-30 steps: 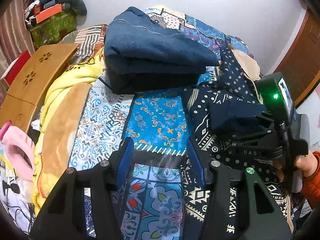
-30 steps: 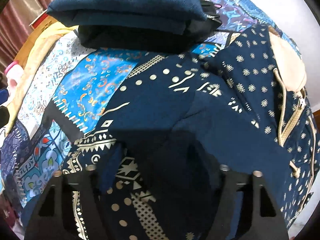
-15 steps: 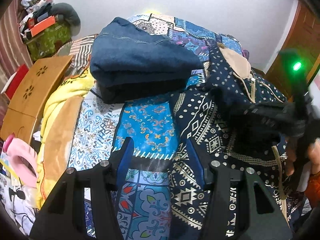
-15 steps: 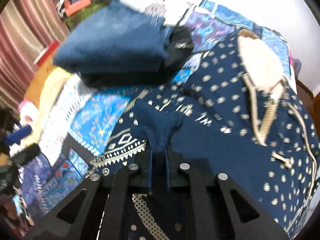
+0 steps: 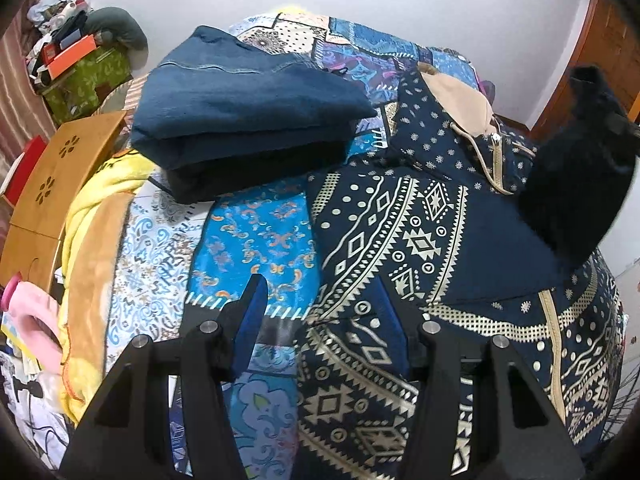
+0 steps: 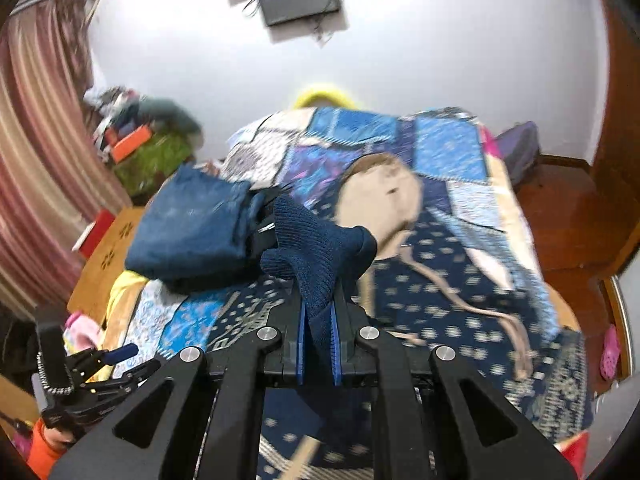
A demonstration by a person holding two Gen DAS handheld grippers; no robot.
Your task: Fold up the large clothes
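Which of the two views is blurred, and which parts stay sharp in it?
Right wrist view: bed and patterned hoodie smeared by motion, while the right gripper and the knit cuff it clamps stay sharp. Left wrist view: crisp overall, only fisheye bending at the edges.

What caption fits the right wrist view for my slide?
Right gripper clamps the knit cuff of the patterned navy hoodie, lifted above the quilted bed beside folded clothes.

Folded stack (image 5: 248, 120) blocks the bed's far left; the hoodie (image 5: 440, 240) covers the right. Between them a blue quilt strip (image 5: 256, 240) looks passable (low table (image 5: 60, 184) crowds the left edge).
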